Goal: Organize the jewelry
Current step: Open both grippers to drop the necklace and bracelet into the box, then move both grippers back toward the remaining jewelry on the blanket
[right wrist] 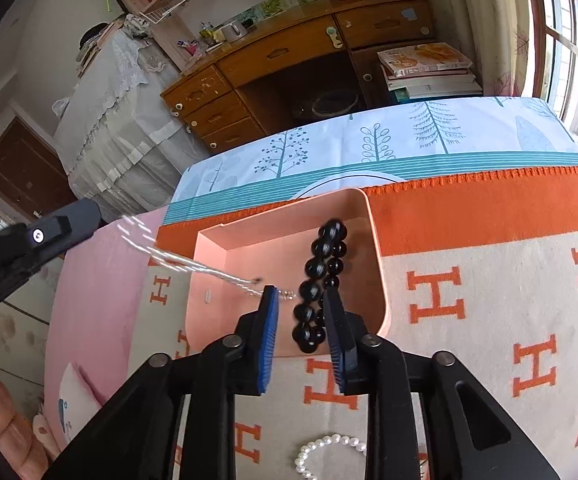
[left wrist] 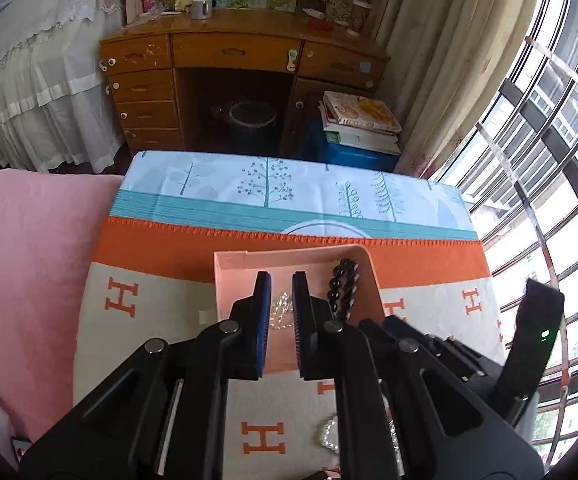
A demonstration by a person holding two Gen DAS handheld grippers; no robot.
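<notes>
A pink tray [right wrist: 377, 264] sits on a cream blanket [right wrist: 489, 320] with orange H letters and an orange band, spread over a bed whose sheet [right wrist: 429, 136] beyond the tray is pale blue with printed trees. Inside the tray, along its right wall, lies a black bead bracelet [right wrist: 323, 264]; toward the tray's left side a thin silver chain [right wrist: 193, 266] shows, motion-blurred, running out over the left rim. The right gripper [right wrist: 301, 312] hovers over the tray's near edge, jaws parted on either side of the black beads without pressing them. The left gripper [left wrist: 281, 304] also hangs over the tray, its jaws nearly closed; whether they pinch the chain is unclear. A pearl bracelet [right wrist: 325, 450] lies on the blanket nearer than the tray. Beyond the tray stands a wooden desk [left wrist: 241, 56]; to its right are curtains and a barred window [left wrist: 549, 140].
</notes>
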